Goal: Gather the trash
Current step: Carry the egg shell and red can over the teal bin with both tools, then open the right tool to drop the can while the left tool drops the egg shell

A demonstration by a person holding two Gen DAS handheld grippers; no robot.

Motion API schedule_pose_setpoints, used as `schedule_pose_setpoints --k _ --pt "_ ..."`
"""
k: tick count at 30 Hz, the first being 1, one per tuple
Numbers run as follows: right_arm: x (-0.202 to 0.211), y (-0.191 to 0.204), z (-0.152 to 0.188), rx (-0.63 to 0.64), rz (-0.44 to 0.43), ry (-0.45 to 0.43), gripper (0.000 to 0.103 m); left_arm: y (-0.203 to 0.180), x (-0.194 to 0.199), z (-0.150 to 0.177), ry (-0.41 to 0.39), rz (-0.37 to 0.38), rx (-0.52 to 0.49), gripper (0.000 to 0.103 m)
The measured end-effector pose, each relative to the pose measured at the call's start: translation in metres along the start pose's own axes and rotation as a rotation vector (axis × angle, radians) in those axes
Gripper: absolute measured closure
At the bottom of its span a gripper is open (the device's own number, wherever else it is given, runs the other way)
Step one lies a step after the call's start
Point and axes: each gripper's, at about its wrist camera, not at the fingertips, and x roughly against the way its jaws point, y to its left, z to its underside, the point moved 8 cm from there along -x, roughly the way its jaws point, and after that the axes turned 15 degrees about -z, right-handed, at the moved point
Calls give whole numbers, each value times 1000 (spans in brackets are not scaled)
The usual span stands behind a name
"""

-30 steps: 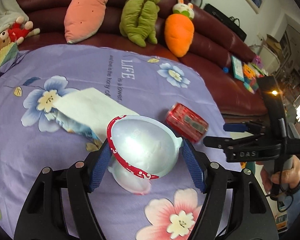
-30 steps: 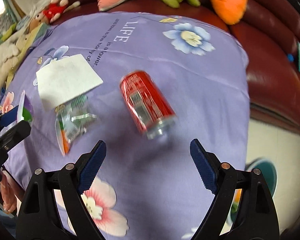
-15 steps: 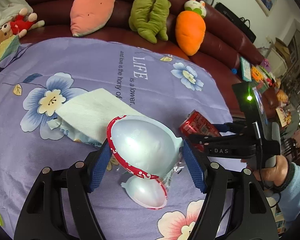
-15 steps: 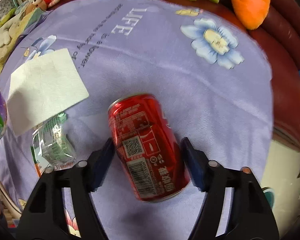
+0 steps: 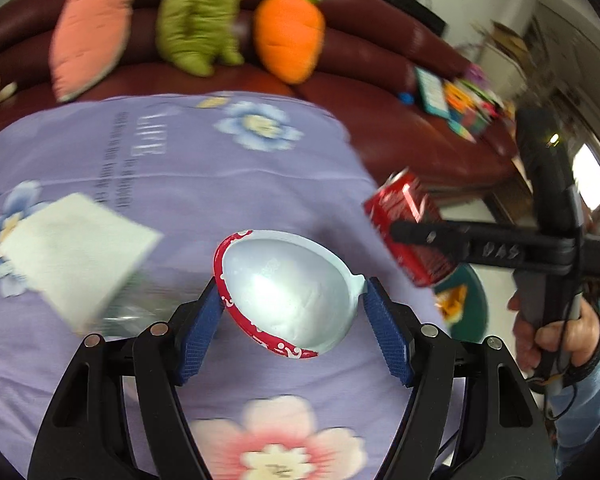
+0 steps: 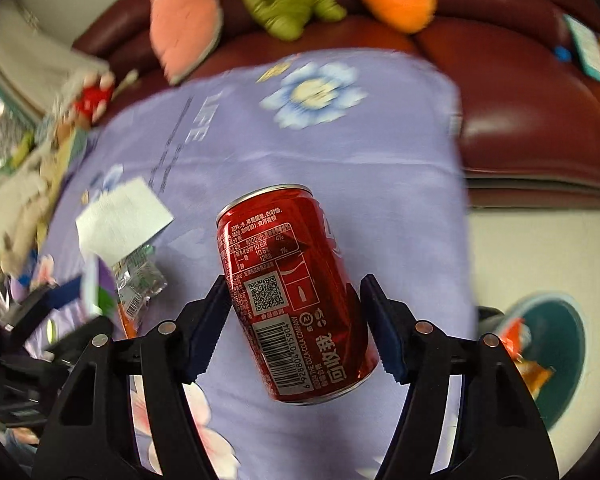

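Observation:
My left gripper (image 5: 292, 308) is shut on a crumpled silver wrapper with a red patterned rim (image 5: 288, 292), held above the purple flowered cloth (image 5: 228, 184). My right gripper (image 6: 294, 316) is shut on a red cola can (image 6: 292, 300), lifted off the cloth. In the left wrist view the can (image 5: 410, 228) and right gripper hang past the cloth's right edge. A white napkin (image 5: 72, 260) lies on the cloth over a clear plastic wrapper (image 6: 138, 286).
A teal bin (image 6: 556, 356) with orange trash inside stands on the floor to the right of the table. A dark red sofa (image 5: 380, 120) with several plush toys runs behind. More toys and clutter lie at the far left (image 6: 24, 176).
My right gripper has closed on the can and lifted it off the cloth toward the right. My left gripper has risen with the silver wrapper and swung right.

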Motion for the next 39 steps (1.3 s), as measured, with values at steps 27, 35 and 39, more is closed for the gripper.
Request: schedule_pose_setpoints --k 27,35,39 --pt "158 -246 149 -482 99 -285 38 -258 -56 38 110 88 -367 31" --pt "142 -267 160 -544 81 -274 34 -273 -81 46 155 84 -389 31" --pt "146 -273 166 -550 95 -279 31 -276 -89 49 168 80 -393 31"
